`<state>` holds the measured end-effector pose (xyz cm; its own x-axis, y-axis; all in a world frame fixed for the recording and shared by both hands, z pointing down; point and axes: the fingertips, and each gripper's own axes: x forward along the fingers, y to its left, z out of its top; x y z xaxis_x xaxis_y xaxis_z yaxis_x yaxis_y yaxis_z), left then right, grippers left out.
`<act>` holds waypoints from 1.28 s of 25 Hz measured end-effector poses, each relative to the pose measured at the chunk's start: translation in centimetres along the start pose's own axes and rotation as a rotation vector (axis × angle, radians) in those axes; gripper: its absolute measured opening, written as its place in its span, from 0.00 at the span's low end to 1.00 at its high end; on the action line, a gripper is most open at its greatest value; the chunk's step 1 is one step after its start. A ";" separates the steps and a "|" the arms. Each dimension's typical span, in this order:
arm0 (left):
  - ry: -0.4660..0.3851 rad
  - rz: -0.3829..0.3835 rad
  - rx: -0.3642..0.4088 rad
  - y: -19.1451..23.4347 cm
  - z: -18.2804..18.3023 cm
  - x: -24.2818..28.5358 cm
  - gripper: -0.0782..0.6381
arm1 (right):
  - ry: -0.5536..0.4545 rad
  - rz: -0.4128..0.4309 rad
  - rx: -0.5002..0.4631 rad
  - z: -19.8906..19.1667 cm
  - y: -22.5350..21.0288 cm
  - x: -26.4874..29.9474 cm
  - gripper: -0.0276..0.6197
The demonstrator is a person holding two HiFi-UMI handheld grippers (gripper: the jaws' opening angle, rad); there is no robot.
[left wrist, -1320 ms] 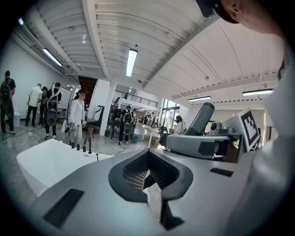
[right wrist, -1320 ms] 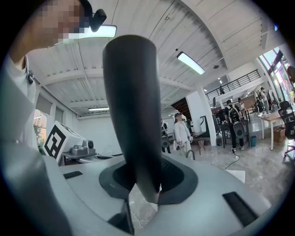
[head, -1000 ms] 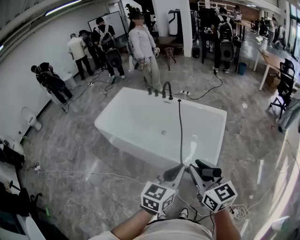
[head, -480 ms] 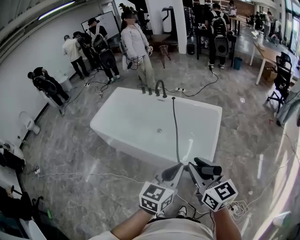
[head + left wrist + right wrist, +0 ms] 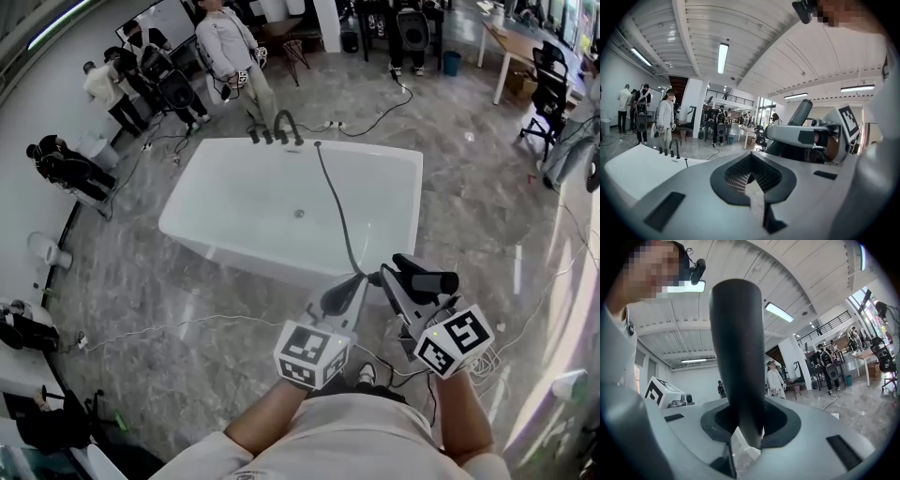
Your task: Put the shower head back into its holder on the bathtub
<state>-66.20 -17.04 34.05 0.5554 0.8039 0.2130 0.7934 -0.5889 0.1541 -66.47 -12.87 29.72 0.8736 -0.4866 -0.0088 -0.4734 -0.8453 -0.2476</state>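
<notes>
Just off the near right corner of the bathtub (image 5: 244,258), over the marbled floor (image 5: 169,309), the right tongs (image 5: 398,286) are gripping the black shower head (image 5: 738,357) by its handle, which is crossing between the jaws. Its hose (image 5: 336,211) is trailing across the tub to the far rim beside the faucet (image 5: 281,124). The left tongs (image 5: 349,286) are hovering just beside them, jaws drawn together on nothing.

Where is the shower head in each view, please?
Head view: the shower head is at lower right, held in the right gripper.
Left gripper view: right of centre, slanting upward.
Right gripper view: centre, upright between the jaws.
Shared landmark: the standing person in light clothes.
</notes>
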 end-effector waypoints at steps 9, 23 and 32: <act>0.020 -0.077 0.008 0.3 0.2 4.7 0.12 | -0.009 -0.099 0.074 -0.3 -4.7 0.3 0.22; 0.012 -0.289 0.068 3.5 1.8 13.4 0.12 | -0.083 -0.309 0.084 0.7 -11.8 3.1 0.22; 0.007 -0.341 0.082 2.7 3.3 17.4 0.12 | -0.113 -0.352 0.080 2.9 -15.5 3.1 0.22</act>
<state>-53.62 -4.38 34.93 0.2532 0.9525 0.1692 0.9506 -0.2774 0.1394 -56.06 -0.67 30.70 0.9902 -0.1386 -0.0157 -0.1361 -0.9344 -0.3292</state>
